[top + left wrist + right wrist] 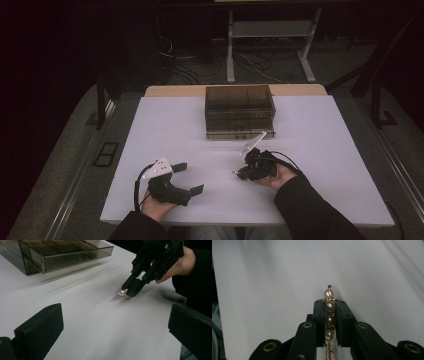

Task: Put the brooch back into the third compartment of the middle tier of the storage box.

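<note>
A gold pin with a row of pearls (329, 293) is clamped lengthwise between the jaws of my right gripper (329, 302), its top pearl and gold loop poking past the tips. In the left gripper view the right gripper (130, 291) points down at the white table with the pearl pin (122, 292) at the surface. From above, my right gripper (235, 173) is right of centre, in front of the box. My left gripper (189, 178) rests near the front edge, open with nothing between its fingers (40, 327).
A smoky transparent drawer box (240, 110) stands at the back middle of the white table (165, 125). Its lower drawer (75, 258) is pulled out a little, with a small item inside. Dark floor, cables and a stand lie beyond the table.
</note>
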### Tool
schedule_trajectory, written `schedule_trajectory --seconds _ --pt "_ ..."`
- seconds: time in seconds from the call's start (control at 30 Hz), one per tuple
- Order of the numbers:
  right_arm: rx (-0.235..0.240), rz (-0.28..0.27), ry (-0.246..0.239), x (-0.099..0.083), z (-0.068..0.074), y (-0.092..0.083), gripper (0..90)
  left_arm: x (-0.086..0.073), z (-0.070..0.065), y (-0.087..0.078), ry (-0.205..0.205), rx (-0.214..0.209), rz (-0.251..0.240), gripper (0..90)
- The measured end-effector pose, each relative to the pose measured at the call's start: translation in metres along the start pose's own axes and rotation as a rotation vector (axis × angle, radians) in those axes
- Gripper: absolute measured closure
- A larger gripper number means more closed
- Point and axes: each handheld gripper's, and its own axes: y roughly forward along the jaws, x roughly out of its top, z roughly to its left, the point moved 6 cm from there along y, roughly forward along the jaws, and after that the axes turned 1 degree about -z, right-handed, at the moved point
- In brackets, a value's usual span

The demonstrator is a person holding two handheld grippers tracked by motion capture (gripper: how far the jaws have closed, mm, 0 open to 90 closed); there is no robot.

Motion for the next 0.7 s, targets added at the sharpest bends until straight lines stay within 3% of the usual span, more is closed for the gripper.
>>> schedule_trajectory --seconds 0.7 --pt "-0.001 -0.018 0.000 0.011 -0.004 -0.012 78.8 0.000 0.000 0.000 -0.002 -0.001 0.000 0.0"
